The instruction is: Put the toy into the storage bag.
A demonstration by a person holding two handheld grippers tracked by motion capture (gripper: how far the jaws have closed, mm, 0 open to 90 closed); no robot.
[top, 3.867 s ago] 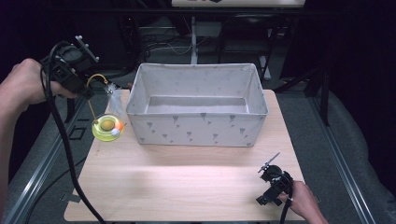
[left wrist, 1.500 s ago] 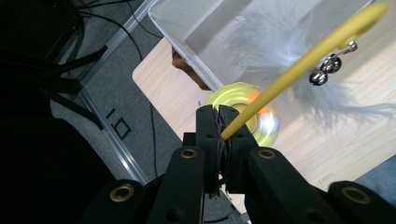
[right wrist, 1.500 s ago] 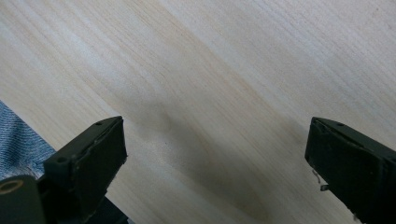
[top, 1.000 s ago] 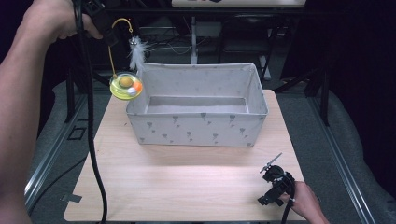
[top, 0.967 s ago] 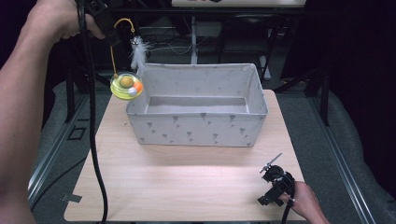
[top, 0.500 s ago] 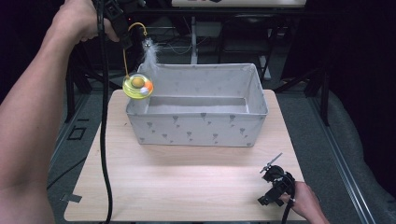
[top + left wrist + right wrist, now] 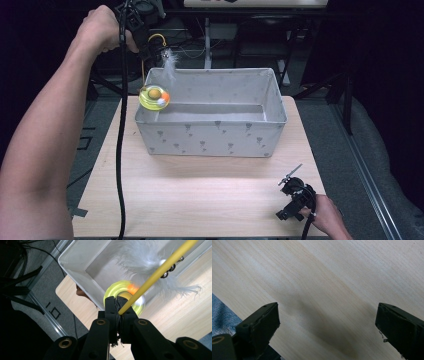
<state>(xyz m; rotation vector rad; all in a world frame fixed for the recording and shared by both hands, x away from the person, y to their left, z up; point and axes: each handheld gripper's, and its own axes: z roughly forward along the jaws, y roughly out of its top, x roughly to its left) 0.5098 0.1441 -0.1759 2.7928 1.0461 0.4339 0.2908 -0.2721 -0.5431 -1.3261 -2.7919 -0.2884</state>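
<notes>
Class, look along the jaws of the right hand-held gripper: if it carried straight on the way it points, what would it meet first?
Most likely the bare wooden table: the right hand-held gripper, jaws wide apart, looks straight onto it with nothing between, though the gap is hard to judge.

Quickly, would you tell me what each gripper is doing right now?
Left gripper: shut on the yellow wire of the cat toy.
Right gripper: open, holding nothing.

One grey fabric bin (image 7: 210, 135), one feather toy (image 7: 154, 96) with one yellow wand (image 7: 155, 277), one white feather (image 7: 150, 262) and two small balls, two grippers, one wooden bench (image 7: 200, 195).
</notes>
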